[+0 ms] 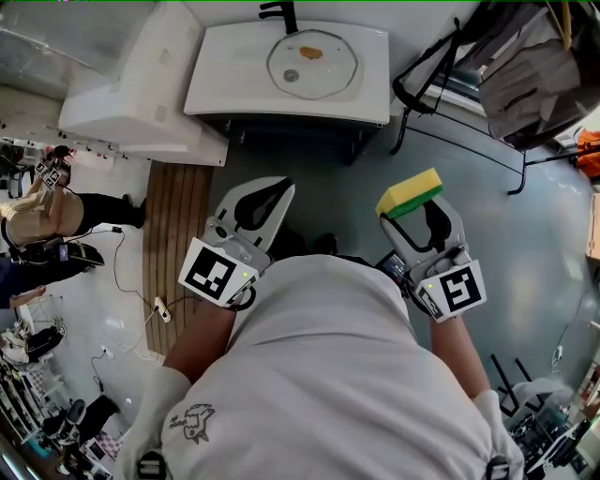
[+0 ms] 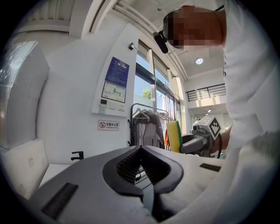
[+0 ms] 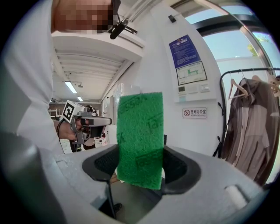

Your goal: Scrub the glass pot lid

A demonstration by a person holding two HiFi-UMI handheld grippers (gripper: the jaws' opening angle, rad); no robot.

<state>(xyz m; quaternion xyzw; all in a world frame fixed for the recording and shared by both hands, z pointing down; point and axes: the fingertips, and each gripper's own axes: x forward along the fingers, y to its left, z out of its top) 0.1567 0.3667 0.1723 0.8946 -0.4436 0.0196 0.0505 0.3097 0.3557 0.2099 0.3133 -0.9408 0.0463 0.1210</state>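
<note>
Right hand-held gripper pinches a yellow-and-green scrubbing sponge, seemingly ready for the round glass pot lid in the white sink; left hand-held gripper is pressed together, empty.

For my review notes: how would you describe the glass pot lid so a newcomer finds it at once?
Find the white washbasin at the top of the head view, below the black tap. The glass pot lid lies flat in it: the only round, clear thing there, with an orange smear.
</note>
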